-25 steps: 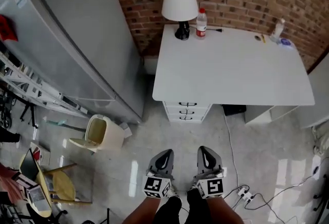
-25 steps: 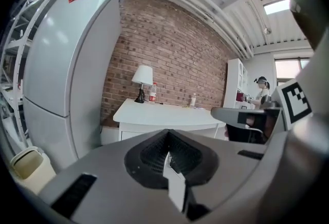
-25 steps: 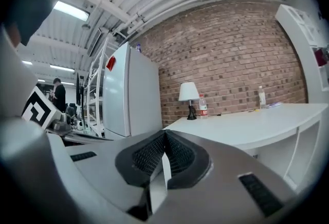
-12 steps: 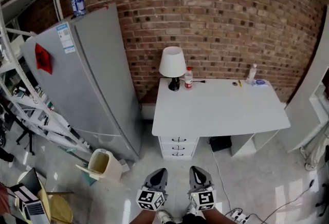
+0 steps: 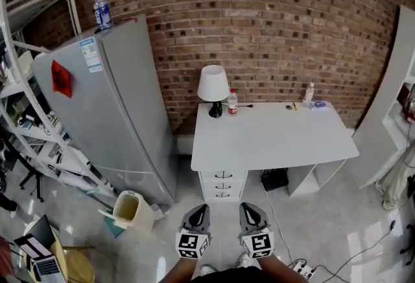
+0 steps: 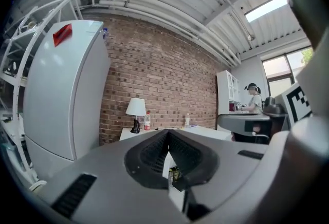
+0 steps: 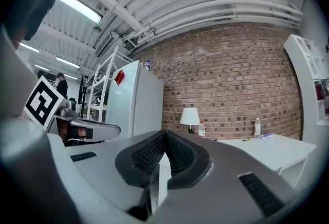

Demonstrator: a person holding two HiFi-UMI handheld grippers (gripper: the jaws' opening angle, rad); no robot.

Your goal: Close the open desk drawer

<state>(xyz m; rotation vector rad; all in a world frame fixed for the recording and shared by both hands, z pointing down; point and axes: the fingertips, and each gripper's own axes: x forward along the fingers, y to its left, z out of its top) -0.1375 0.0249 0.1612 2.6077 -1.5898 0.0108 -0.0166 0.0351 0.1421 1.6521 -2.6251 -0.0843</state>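
A white desk (image 5: 272, 135) stands against the brick wall. Its drawer unit (image 5: 222, 184) sits under the left end and shows three fronts with dark handles; from here I cannot tell whether one stands out. My left gripper (image 5: 198, 210) and right gripper (image 5: 249, 208) hang side by side at the bottom of the head view, well short of the drawers. Both point level toward the desk. The left gripper (image 6: 168, 133) has its jaws together and holds nothing. The right gripper (image 7: 164, 135) is likewise shut and empty.
A lamp (image 5: 213, 87) and a bottle (image 5: 232, 102) stand at the desk's back left. A grey fridge (image 5: 110, 106) is left of the desk, with a beige bin (image 5: 128, 208) before it. A power strip (image 5: 299, 267) with cables lies on the floor at right.
The head view has tipped up from the floor to the wall, so the desk sits smaller and farther off. Both grippers rose together, still shut and side by side.
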